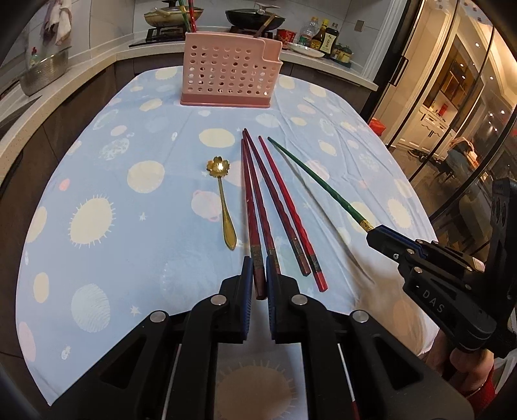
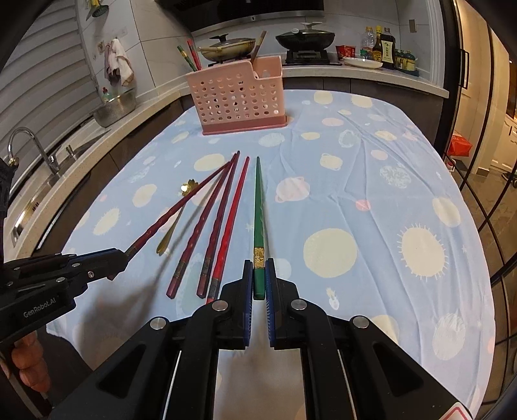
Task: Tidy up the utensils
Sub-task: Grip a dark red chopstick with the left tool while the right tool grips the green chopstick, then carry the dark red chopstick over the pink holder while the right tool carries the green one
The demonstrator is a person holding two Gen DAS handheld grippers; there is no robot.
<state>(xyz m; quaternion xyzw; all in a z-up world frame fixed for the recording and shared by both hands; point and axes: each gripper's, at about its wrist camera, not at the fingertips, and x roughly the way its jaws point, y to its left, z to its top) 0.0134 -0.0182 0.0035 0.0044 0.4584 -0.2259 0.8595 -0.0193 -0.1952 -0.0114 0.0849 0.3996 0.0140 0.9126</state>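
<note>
Shiny metal spoon (image 1: 222, 206) — perforated matt plastic caddy (image 1: 230, 77)

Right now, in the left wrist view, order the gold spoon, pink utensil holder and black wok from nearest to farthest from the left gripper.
1. Gold spoon, just ahead, slightly left of the left gripper.
2. Pink utensil holder, at the table's far end.
3. Black wok, on the stove behind it.

Two lidded pans (image 2: 226, 45) on the stove; sauce bottles (image 2: 384, 48); steel faucet (image 2: 29, 142).

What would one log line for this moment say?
left tongs: shut on dark red chopstick | right tongs: shut on green chopstick | gold spoon, three chopsticks: on cloth | pink holder: behind
</note>
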